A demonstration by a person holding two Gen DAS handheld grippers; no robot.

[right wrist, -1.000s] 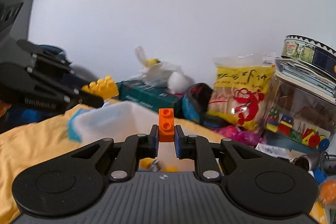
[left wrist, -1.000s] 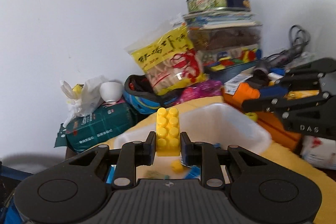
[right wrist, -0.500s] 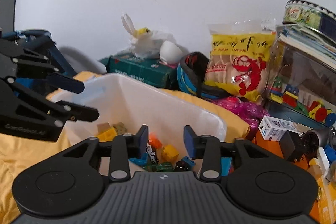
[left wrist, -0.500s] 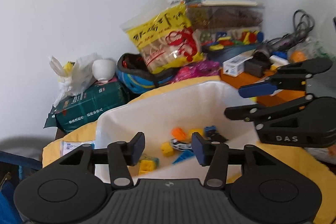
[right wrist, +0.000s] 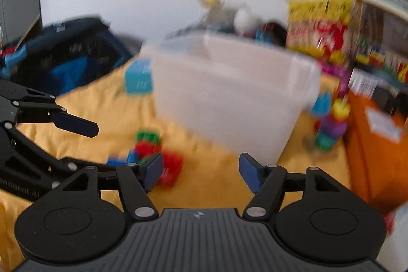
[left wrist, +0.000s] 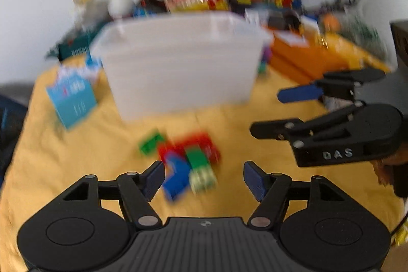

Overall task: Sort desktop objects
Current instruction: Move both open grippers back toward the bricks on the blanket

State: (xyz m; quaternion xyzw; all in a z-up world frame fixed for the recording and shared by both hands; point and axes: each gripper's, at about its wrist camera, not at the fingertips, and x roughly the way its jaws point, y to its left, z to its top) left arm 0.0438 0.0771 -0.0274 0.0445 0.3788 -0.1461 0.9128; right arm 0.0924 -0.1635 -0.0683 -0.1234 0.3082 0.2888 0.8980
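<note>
A yellow cloth (left wrist: 76, 149) spreads under both grippers. Ahead of them stands a white bin (left wrist: 178, 63), its near wall facing the fingers; both views are blurred. To the bin's left a blue box (left wrist: 72, 98) leans on the cloth. A heap of bricks (left wrist: 183, 157), red, green and blue, lies just ahead of the left gripper (left wrist: 202, 177), nearer its left finger. That gripper's jaws are spread wide and hold nothing. The right gripper (right wrist: 201, 170) is likewise spread and empty, with the bricks (right wrist: 158, 154) at its left finger, and a small stacked toy (right wrist: 331, 124) ahead to its right.
</note>
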